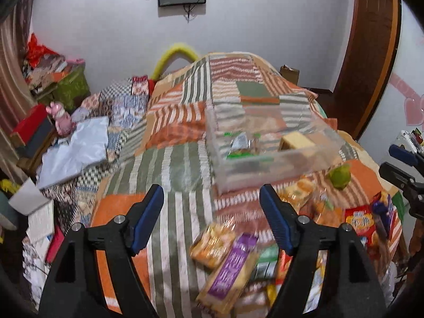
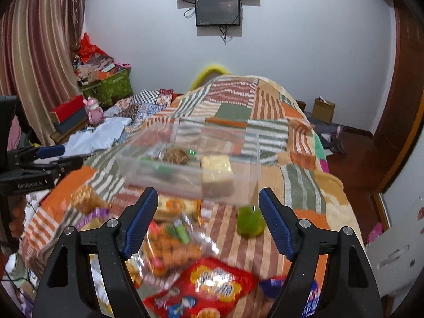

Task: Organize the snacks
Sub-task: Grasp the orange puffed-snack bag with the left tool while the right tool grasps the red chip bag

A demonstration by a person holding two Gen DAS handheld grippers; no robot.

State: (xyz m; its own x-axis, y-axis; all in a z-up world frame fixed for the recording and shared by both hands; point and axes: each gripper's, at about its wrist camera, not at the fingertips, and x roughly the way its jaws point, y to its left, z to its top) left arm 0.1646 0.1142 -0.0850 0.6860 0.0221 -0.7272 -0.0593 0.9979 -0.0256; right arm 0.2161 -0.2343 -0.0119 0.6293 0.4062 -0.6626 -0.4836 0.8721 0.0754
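Note:
A clear plastic bin point(image 1: 267, 163) point(image 2: 246, 175) sits on the patchwork bedspread and holds a yellow cake bar point(image 1: 296, 140) point(image 2: 216, 168) and a clear-wrapped snack point(image 1: 242, 144) point(image 2: 175, 155). Loose snacks lie in front of it: a purple-label packet point(image 1: 230, 262), an orange packet point(image 1: 212, 243), a red bag point(image 2: 204, 288) point(image 1: 360, 221), a clear bag of orange balls point(image 2: 172, 249) and a green jelly cup point(image 2: 250, 221) point(image 1: 340, 176). My left gripper point(image 1: 212, 220) is open and empty above the bed. My right gripper point(image 2: 208, 220) is open and empty above the snack pile.
The bedspread point(image 1: 180, 164) covers the bed. Clutter, boxes and a pink toy point(image 1: 62, 119) lie on the left. A screen point(image 2: 217, 12) hangs on the far wall. A wooden door frame point(image 1: 371, 61) stands at the right.

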